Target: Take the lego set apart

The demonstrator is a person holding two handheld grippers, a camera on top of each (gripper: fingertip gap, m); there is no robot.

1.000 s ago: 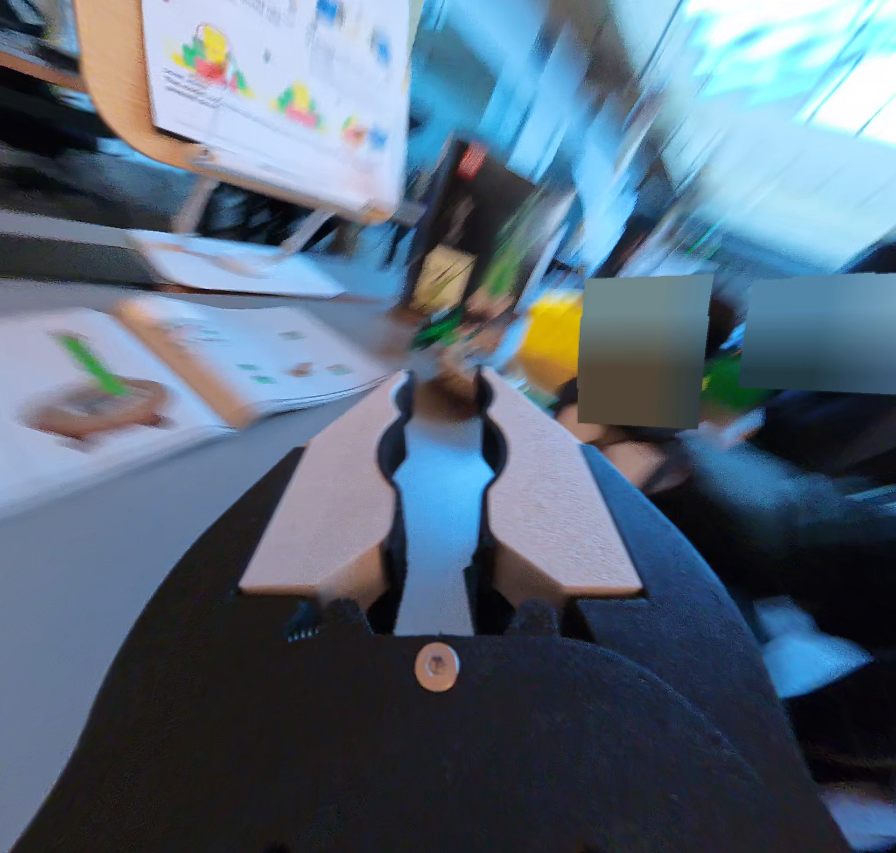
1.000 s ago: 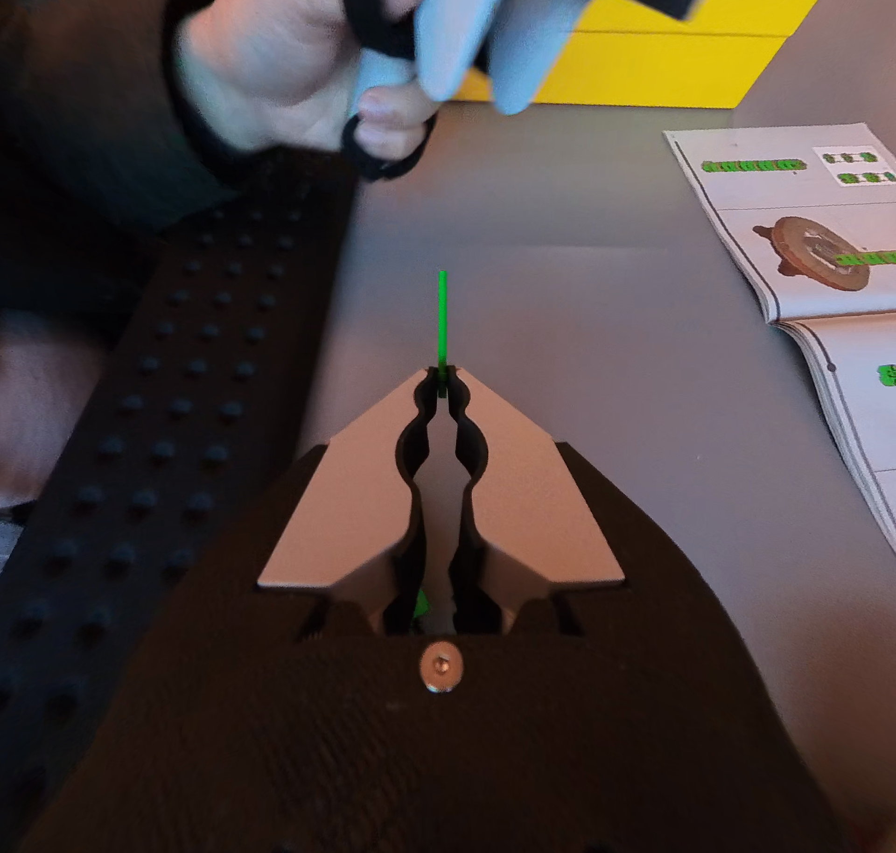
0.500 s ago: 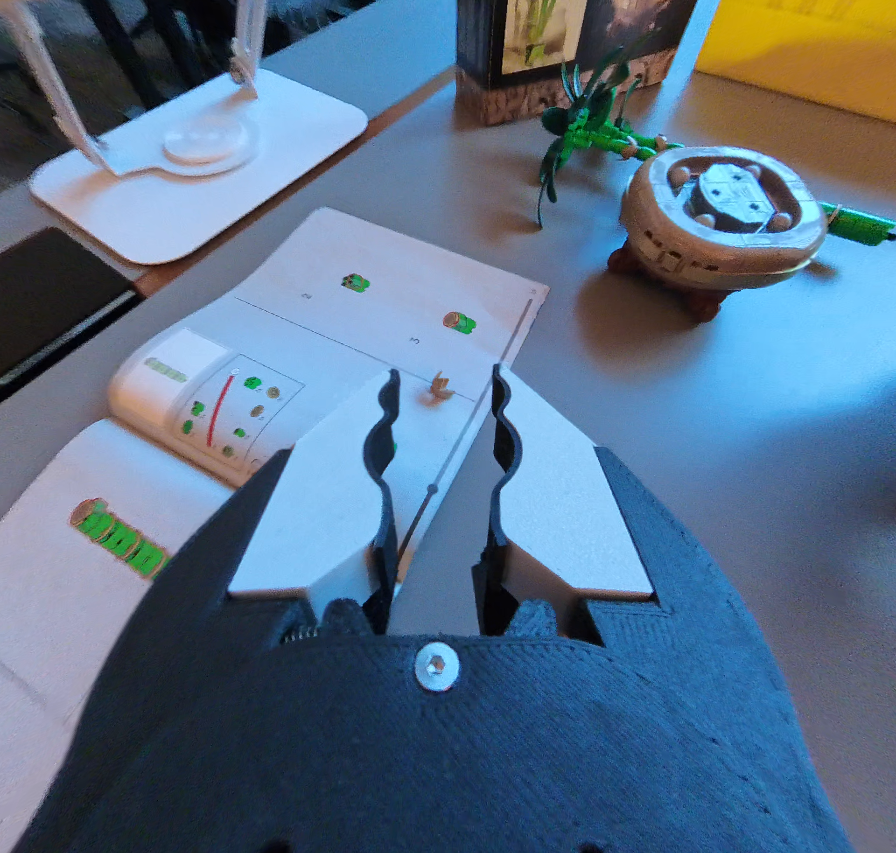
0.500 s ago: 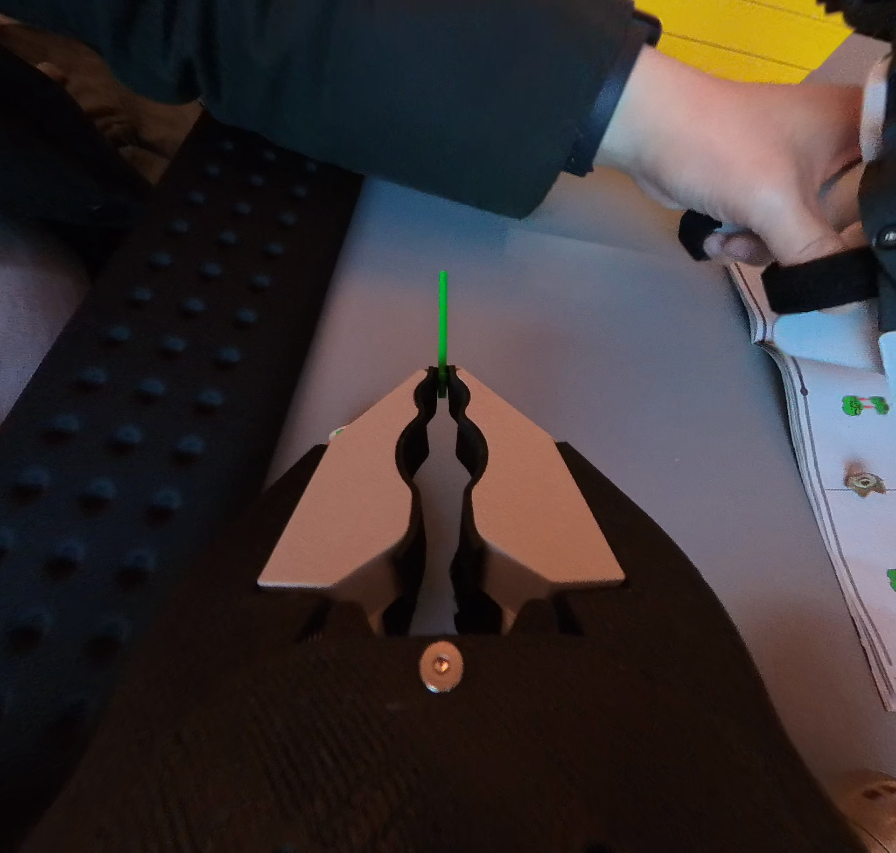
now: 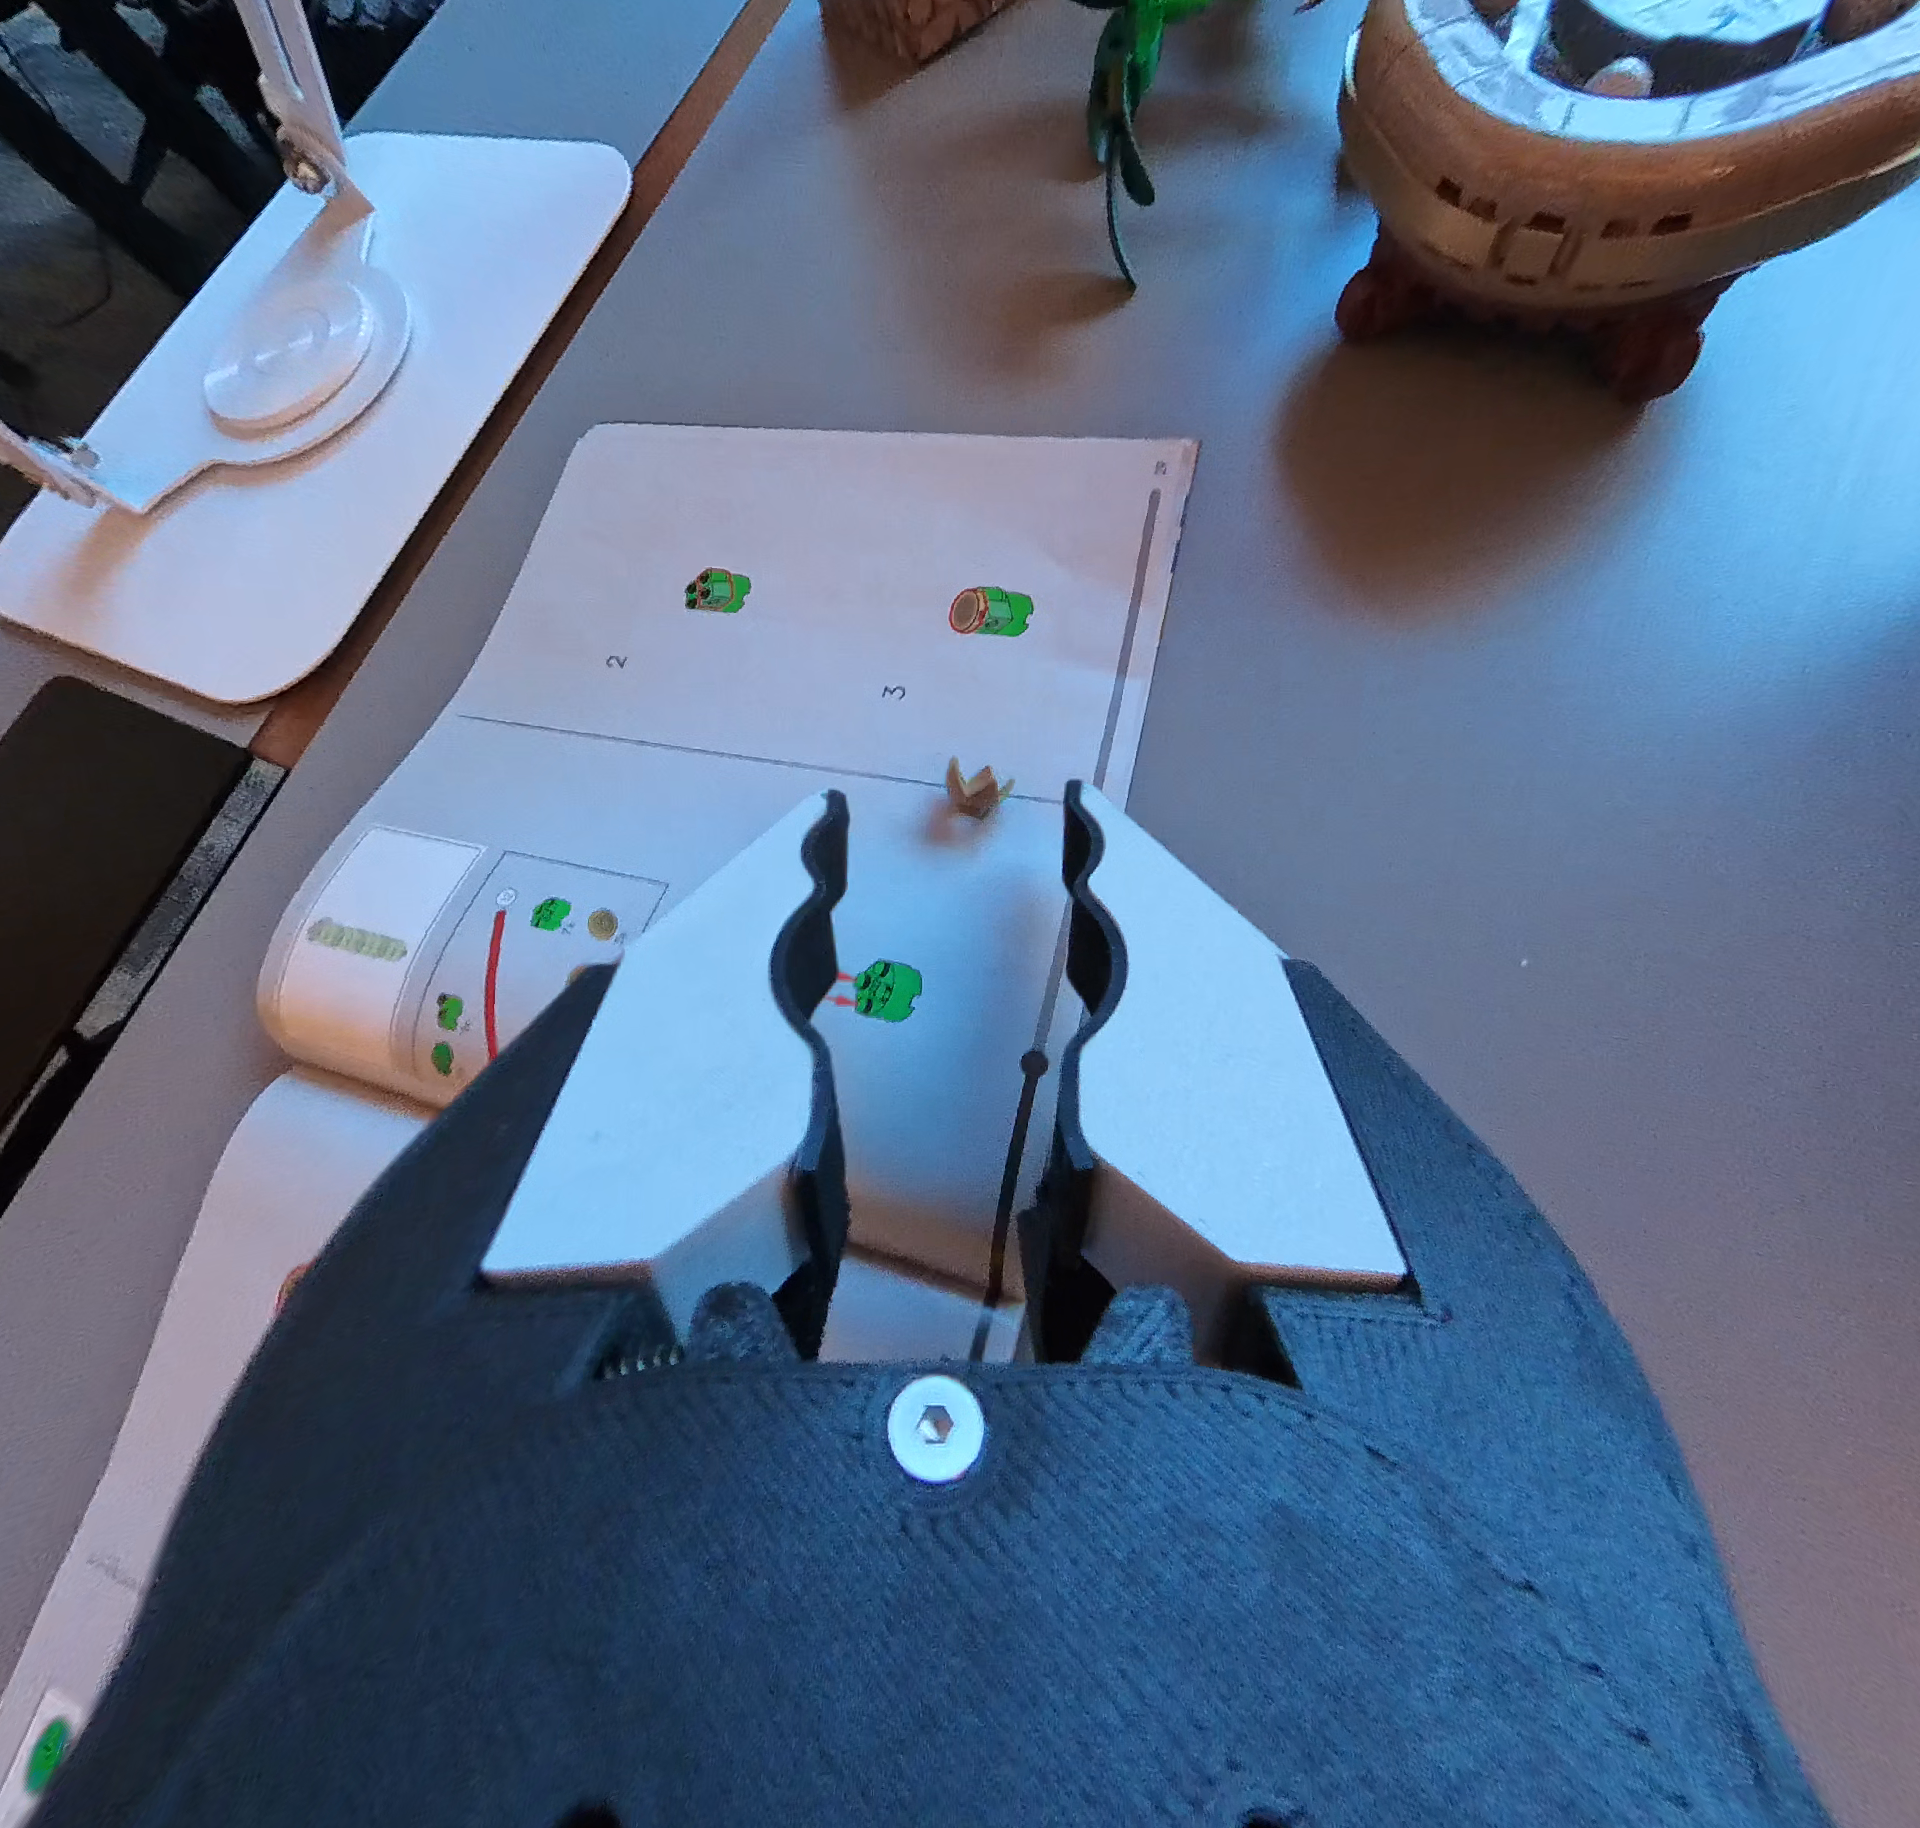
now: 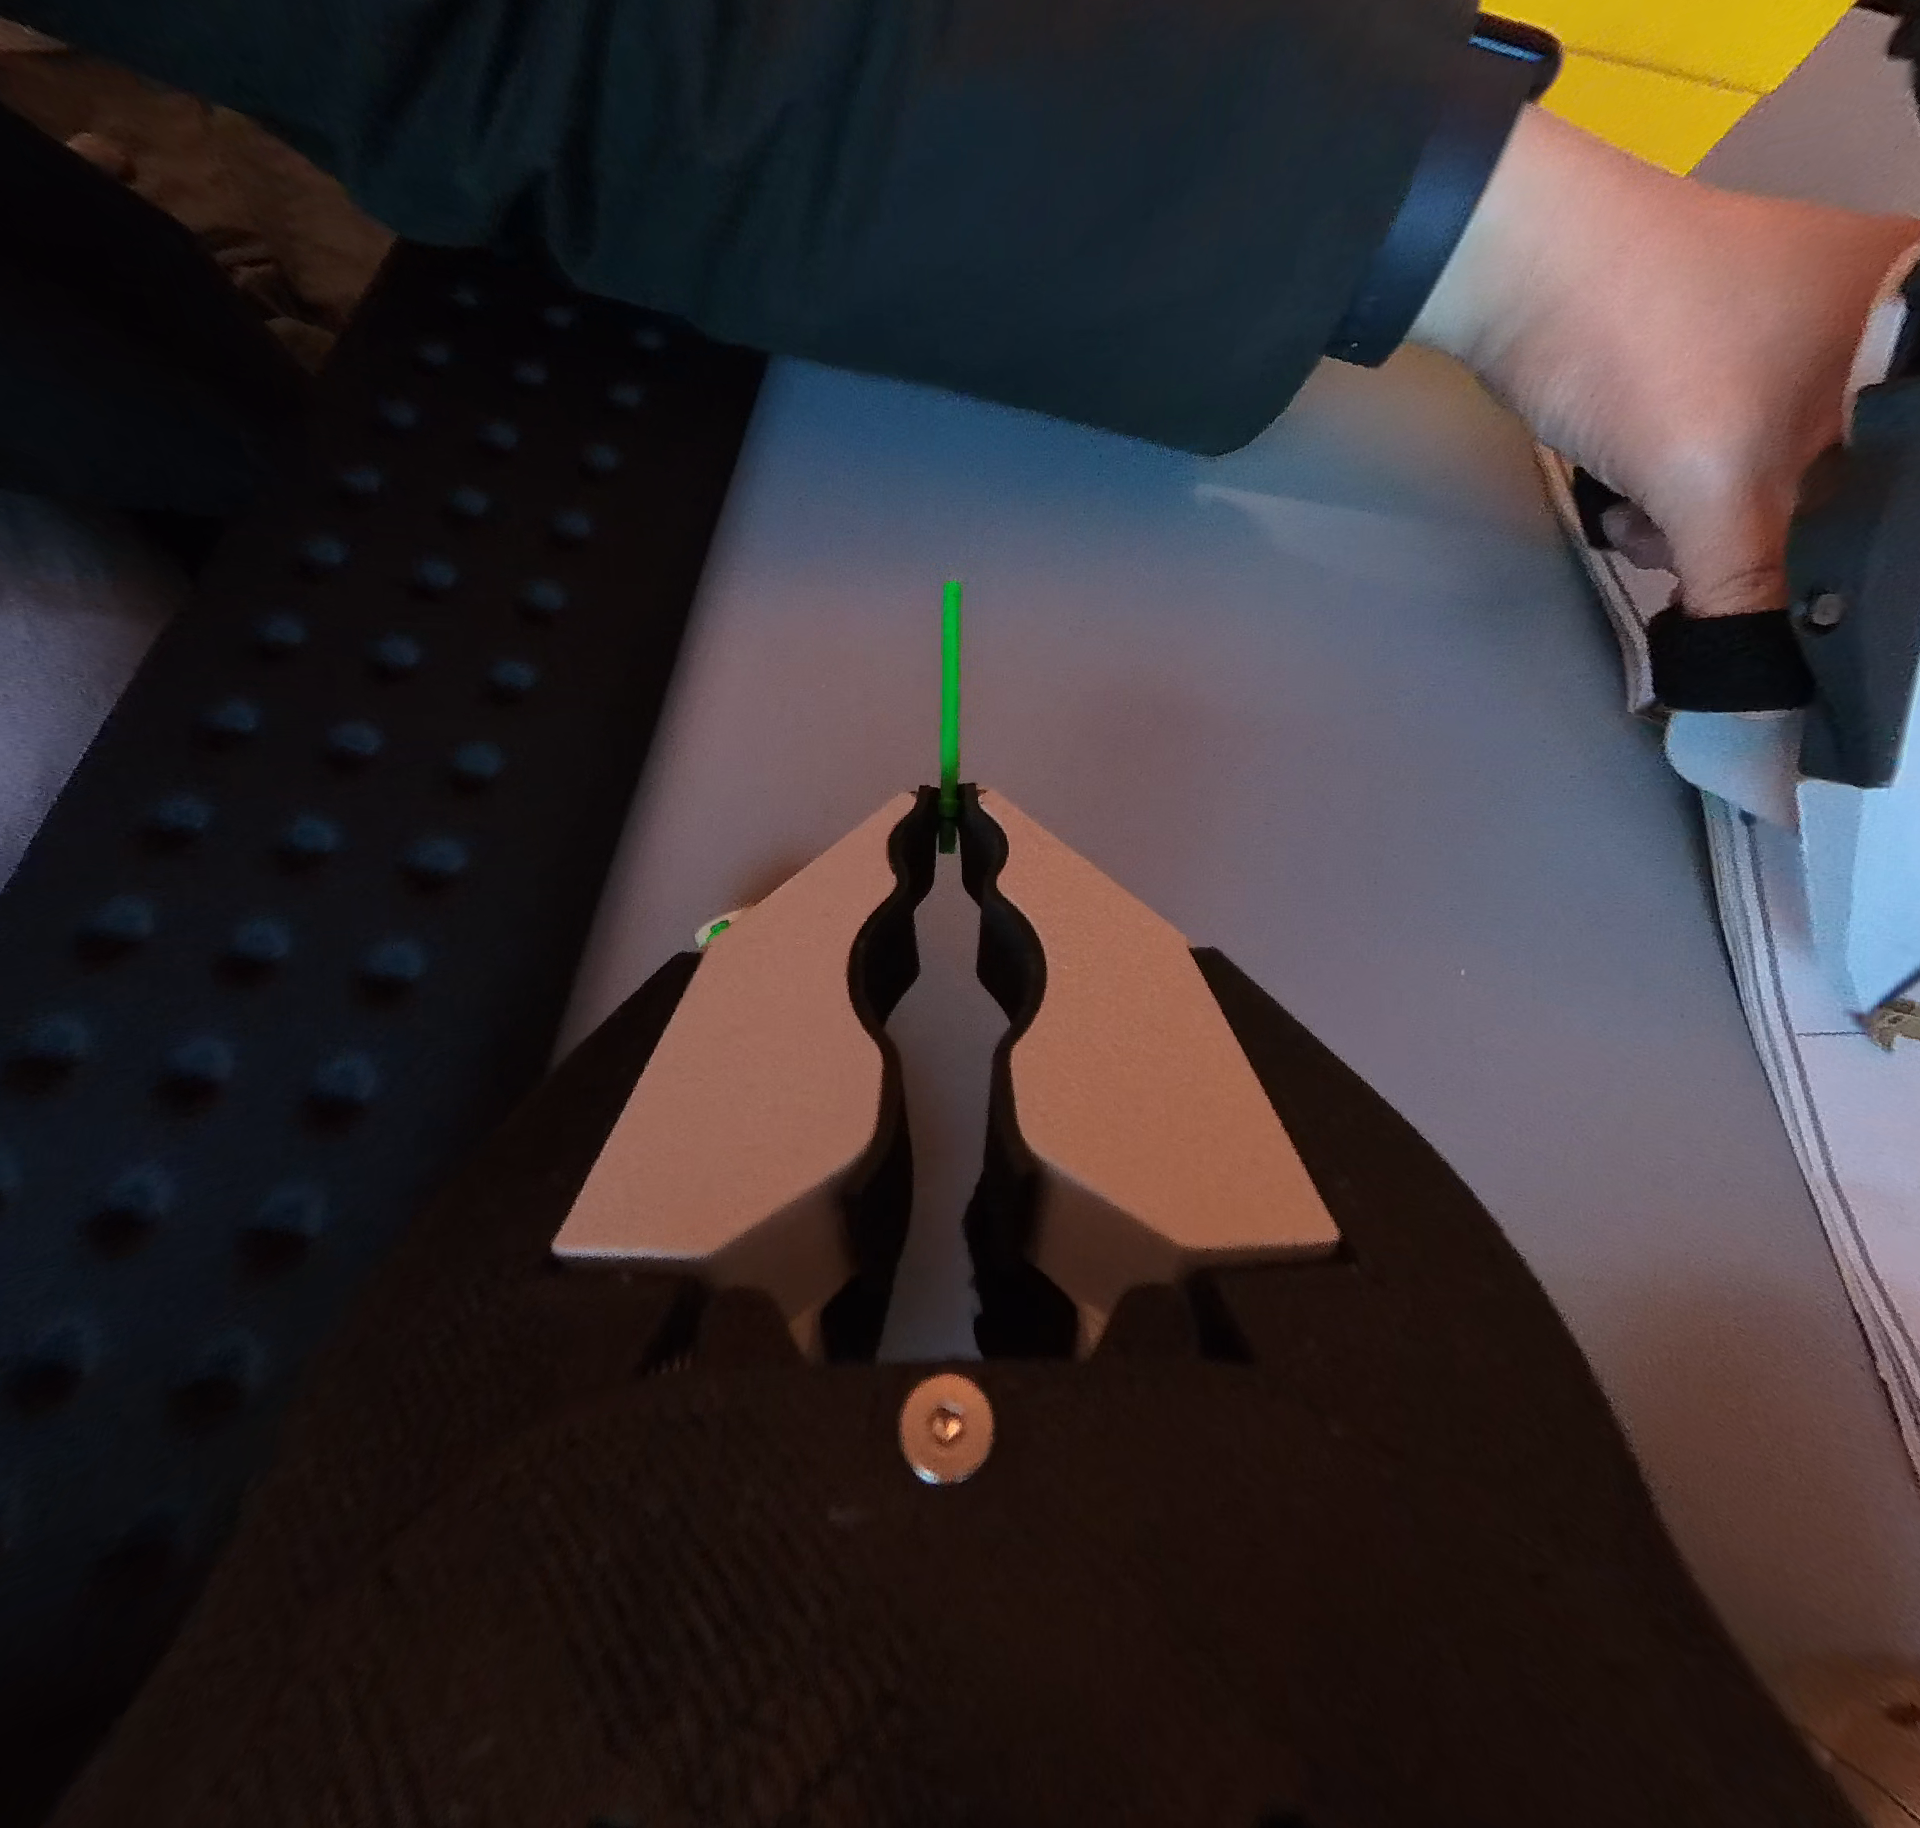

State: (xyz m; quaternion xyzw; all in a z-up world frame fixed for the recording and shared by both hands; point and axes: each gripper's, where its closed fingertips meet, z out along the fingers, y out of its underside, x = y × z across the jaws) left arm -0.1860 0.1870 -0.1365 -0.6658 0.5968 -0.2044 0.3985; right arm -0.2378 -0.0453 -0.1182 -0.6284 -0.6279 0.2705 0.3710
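Grey table (image 5: 1558,843) carries the round brown lego pot (image 5: 1621,147), then the open instruction booklet (image 5: 831,552), then a tiny tan piece (image 5: 977,789) on its page. Left gripper (image 5: 948,807) hangs released just short of it; best to straddle it squarely before squeezing. Right gripper (image 6: 948,802) is clenched on a thin green stem (image 6: 950,677), its length pointing straight ahead.

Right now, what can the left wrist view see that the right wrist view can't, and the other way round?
Only the left wrist view shows the round brown pot, the green plant, the white lamp base and the open left claw. Only the right wrist view shows the right claw pinching a thin green stick, a studded black mat and a dark sleeve. Both show the grey table and the instruction booklet.
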